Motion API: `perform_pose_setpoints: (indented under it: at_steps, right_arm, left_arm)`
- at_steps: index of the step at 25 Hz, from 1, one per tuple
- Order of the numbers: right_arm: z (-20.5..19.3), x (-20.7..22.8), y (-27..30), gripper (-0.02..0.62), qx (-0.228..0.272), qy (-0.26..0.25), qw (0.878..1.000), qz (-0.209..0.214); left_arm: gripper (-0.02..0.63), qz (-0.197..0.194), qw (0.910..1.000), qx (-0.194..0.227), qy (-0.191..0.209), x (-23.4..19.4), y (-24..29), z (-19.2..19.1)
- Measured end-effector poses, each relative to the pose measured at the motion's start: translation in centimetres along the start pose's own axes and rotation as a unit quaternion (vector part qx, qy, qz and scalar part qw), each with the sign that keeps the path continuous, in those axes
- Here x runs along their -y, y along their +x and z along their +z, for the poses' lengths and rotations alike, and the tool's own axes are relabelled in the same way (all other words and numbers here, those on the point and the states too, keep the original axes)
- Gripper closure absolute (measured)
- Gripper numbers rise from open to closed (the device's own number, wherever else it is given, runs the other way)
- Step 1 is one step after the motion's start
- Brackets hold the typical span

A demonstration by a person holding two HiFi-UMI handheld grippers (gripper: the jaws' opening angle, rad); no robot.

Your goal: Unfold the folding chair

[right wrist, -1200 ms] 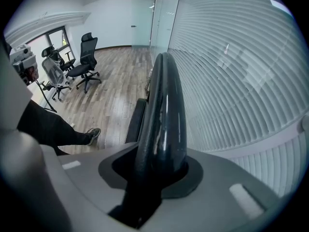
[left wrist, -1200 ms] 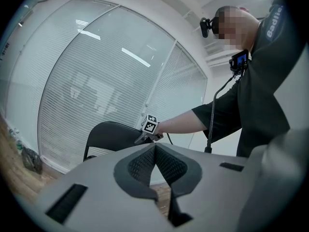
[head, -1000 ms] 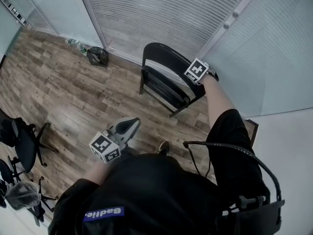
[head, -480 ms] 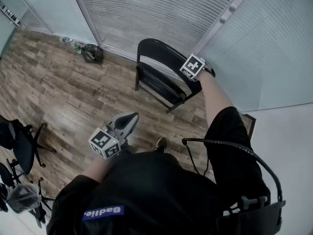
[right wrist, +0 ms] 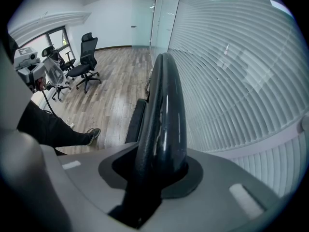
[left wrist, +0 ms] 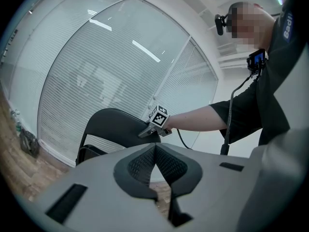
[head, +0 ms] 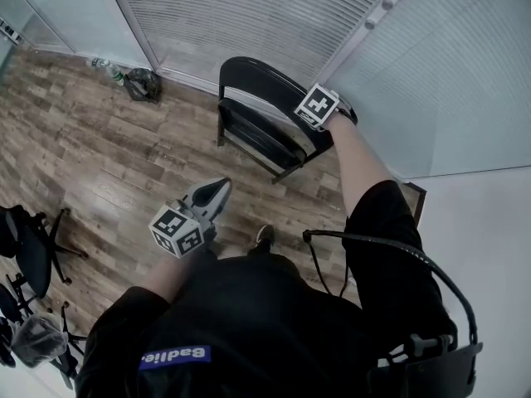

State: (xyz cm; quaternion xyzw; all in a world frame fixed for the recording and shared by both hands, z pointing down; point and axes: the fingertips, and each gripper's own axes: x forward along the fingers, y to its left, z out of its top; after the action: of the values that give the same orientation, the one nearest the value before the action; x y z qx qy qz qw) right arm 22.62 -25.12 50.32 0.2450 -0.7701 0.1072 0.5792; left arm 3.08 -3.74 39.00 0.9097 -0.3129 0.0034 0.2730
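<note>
1. The black metal folding chair [head: 265,123] stands on its legs at twelve o'clock from my feet in the head view, close to the wall of white slatted blinds [head: 249,15]. Its seat looks tilted up towards the backrest, so I judge it not yet fully opened.
2. My right gripper [left wrist: 145,132] comes down on the top of the curved backrest [right wrist: 161,105], jaws clamped across the rim at about the chair's two o'clock corner.
3. Handling, as I judge it: a rigid painted-steel frame, moderately heavy, with nothing soft to give under the pads. The glossy, rounded backrest edge looks slippery, so my grip could slide along it if the chair swings.
4. I judge the best second hold to be the front lip of the seat, pressed down and away from the back while the right gripper steadies the top. The hinges and crossbars near the legs look like pinch points to avoid.
5. My left gripper [head: 217,191] is free at about seven o'clock from the chair, well apart from it, with its ribbed pads [left wrist: 145,163] pressed together on nothing.
6. Underfoot is a matte wood-plank floor [head: 99,156]. My dark shoe [head: 264,237] is at six o'clock from the chair.
7. Farther out, a dark crumpled bag [head: 143,85] lies at ten o'clock by the blinds, and black mesh office chairs [head: 33,255] stand at eight o'clock.
</note>
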Motion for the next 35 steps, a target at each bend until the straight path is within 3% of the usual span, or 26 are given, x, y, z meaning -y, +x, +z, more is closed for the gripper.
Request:
perform_pose_setpoints:
  at_steps: [30,35]
  right_arm:
    - [0.0,0.1,-0.1,0.479,0.001,-0.003,1.0,-0.003]
    - [0.1,0.1,-0.1,0.477,0.002,-0.005,1.0,-0.005]
  left_arm:
    - [0.597,0.006,0.9962,-0.018,-0.085,-3.0,6.0,-3.2]
    - [0.54,-0.001,0.9945,-0.022,-0.102,-3.4,6.9,-3.8]
